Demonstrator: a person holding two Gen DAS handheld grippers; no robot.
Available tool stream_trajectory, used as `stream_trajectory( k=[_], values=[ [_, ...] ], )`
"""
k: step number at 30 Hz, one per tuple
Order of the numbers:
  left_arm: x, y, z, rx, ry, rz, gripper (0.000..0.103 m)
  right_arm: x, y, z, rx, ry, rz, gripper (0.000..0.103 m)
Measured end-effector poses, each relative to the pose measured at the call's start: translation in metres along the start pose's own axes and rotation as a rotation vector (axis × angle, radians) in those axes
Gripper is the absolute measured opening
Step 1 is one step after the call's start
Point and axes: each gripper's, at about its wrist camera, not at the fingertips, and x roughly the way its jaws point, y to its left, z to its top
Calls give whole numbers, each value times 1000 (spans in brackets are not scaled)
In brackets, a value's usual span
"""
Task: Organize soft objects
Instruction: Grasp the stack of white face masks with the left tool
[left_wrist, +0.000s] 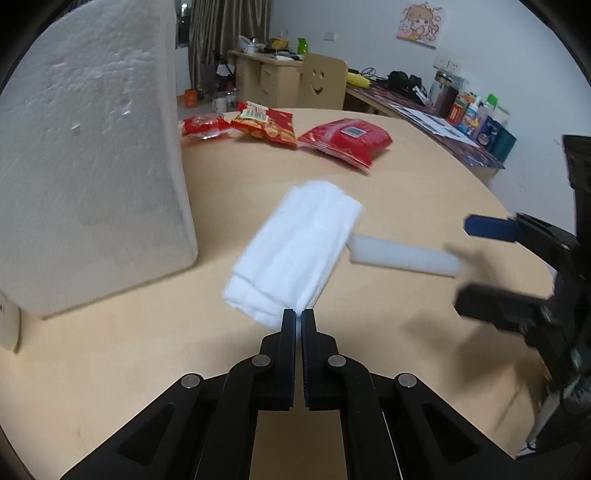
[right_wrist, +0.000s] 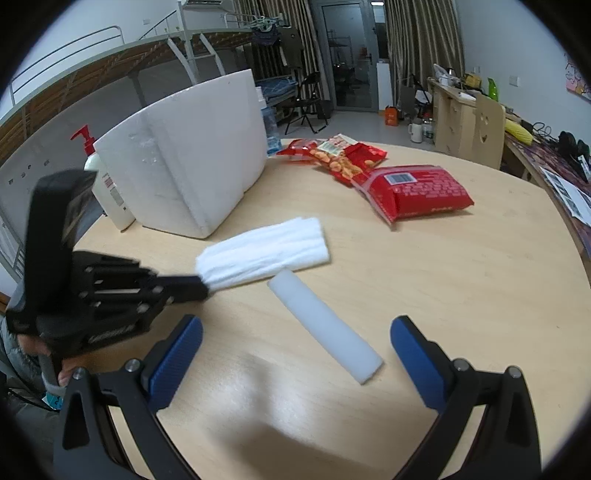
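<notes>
Folded white towel (left_wrist: 295, 251): it lies flat on the round wooden table (left_wrist: 424, 177), near frame centre in the left wrist view, and my left gripper (left_wrist: 298, 314) has its jaws pressed together on the towel's near corner, at lower centre of that frame. In the right wrist view the same gripper (right_wrist: 201, 286) comes in from the left edge, angled downward, its tips pinching the towel's (right_wrist: 266, 251) left end. A bit of my hand shows below it at lower left.

My right gripper (right_wrist: 295, 350) hangs at the bottom of its own frame with the blue pads (right_wrist: 177, 354) spread wide, gripping nothing. It points down at the table.

The towel's long axis runs from lower left to upper right in both views.

One white foam bar (right_wrist: 325, 325) lies between the spread right jaws, touching neither pad. Its long axis runs from upper left to lower right, and its far end lies just beside the towel's edge.

Count beyond that:
- one white foam box (right_wrist: 192, 162), upright, upper left;
- one pump bottle (right_wrist: 107, 192) at the box's left;
- three red snack packets (right_wrist: 413, 192), upper centre, well apart from the towel.
</notes>
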Motion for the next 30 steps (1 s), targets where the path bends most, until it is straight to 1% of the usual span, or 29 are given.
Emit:
stream_trajectory(
  k=[2, 7, 10, 12, 16, 20, 24, 25, 26, 27, 29, 30],
  values=[
    [-8, -4, -6, 5, -9, -3, 3, -2, 0, -1, -3, -6, -1, 103],
    [-30, -7, -9, 16, -82, -30, 3, -2, 1, -1, 1, -12, 7, 103],
    [-31, -8, -3, 40, -132, 28, 4, -5, 2, -1, 2, -24, 11, 103],
    [-24, -8, 4, 51, -124, 52, 5, -6, 2, -1, 6, -32, 24, 103],
    [-5, -6, 17, 64, -83, 72, 5, -8, 1, -1, 12, -36, 22, 103],
    [-1, -3, 17, 66, -72, 78, 5, -10, 1, -2, 10, -41, 25, 103],
    [-2, -7, 15, 86, -78, 77, 6, -10, 1, -2, 8, -43, 21, 103],
    [-2, -8, 15, 88, -80, 71, 11, -10, 1, -2, 7, -44, 22, 103],
    [-2, -9, 14, 91, -78, 70, 22, -10, 2, -2, 5, -43, 24, 103],
    [-1, -10, 15, 94, -74, 78, 29, -9, 1, -2, 3, -40, 23, 103],
    [1, -11, 15, 105, -72, 91, 59, -9, 2, -1, -3, -38, 17, 103],
    [0, -11, 15, 104, -79, 94, 65, -9, 1, -1, -5, -38, 20, 103]
  ],
)
